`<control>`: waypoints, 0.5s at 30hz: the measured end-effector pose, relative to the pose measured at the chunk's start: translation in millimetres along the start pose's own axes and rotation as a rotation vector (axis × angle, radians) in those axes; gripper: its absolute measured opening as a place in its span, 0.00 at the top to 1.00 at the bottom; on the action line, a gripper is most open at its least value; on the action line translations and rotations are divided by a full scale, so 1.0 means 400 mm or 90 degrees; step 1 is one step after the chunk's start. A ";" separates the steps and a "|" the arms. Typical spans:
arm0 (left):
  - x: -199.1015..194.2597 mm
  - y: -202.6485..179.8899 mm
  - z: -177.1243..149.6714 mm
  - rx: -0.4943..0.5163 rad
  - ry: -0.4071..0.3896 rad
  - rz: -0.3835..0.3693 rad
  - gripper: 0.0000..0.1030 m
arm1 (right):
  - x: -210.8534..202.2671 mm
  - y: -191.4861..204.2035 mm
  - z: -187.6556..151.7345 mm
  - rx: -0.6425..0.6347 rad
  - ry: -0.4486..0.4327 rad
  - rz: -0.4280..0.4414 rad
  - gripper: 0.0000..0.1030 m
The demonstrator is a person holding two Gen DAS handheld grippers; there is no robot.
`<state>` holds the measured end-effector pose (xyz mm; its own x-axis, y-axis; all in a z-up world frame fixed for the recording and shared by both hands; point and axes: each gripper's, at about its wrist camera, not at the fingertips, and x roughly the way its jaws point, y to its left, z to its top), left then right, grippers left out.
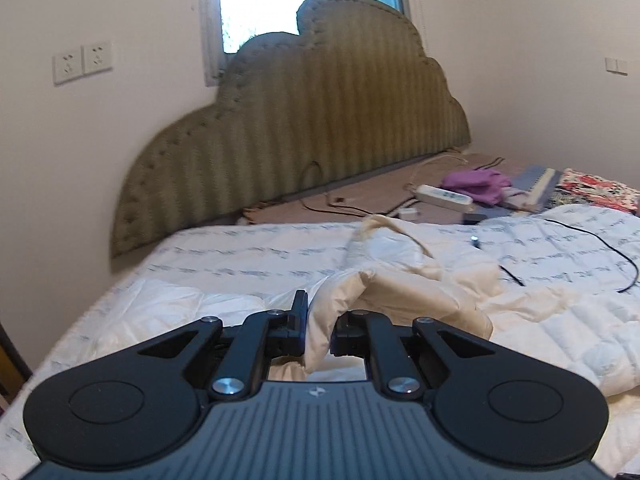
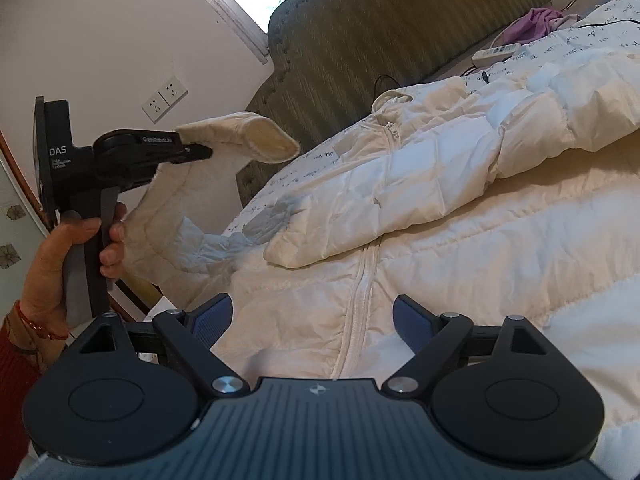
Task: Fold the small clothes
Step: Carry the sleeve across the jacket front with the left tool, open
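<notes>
- My left gripper (image 1: pixel 318 328) hides the stretch of cream jacket sleeve (image 1: pixel 384 300) pinched between its pads; I can't see how deep the bite goes.
- At three o'clock in the left wrist view, the floral cloth (image 1: pixel 596 192) runs off the edge.
- In the right wrist view, the jacket (image 2: pixel 400 184) is cut off at three o'clock, and my own rig covers its hem at six.
- The print on the bed cover (image 1: pixel 240 256) is too blurred to read.
- At eight o'clock there, the person's sleeve (image 2: pixel 16 376) leaves the picture.
</notes>
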<state>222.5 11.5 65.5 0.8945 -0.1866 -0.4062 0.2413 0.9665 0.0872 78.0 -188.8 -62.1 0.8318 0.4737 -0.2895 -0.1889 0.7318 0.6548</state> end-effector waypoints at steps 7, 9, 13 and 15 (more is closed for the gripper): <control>-0.005 -0.089 -0.074 0.011 0.009 -0.032 0.90 | 0.039 -0.098 0.082 0.299 0.027 0.196 0.02; -0.015 -0.099 -0.092 0.015 0.005 -0.031 0.90 | 0.083 -0.126 0.089 0.415 0.039 0.253 0.02; -0.035 -0.104 -0.118 0.018 0.002 -0.039 0.90 | 0.170 -0.132 0.108 0.502 0.042 0.264 0.01; -0.048 -0.105 -0.127 0.024 0.001 -0.045 0.90 | 0.204 -0.120 0.127 0.502 0.040 0.254 0.04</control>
<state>176.2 -16.5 23.3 0.8743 -0.2535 -0.4139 0.3174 0.9438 0.0925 181.5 -210.2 -81.8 0.7464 0.6642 0.0409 -0.0251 -0.0333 0.9991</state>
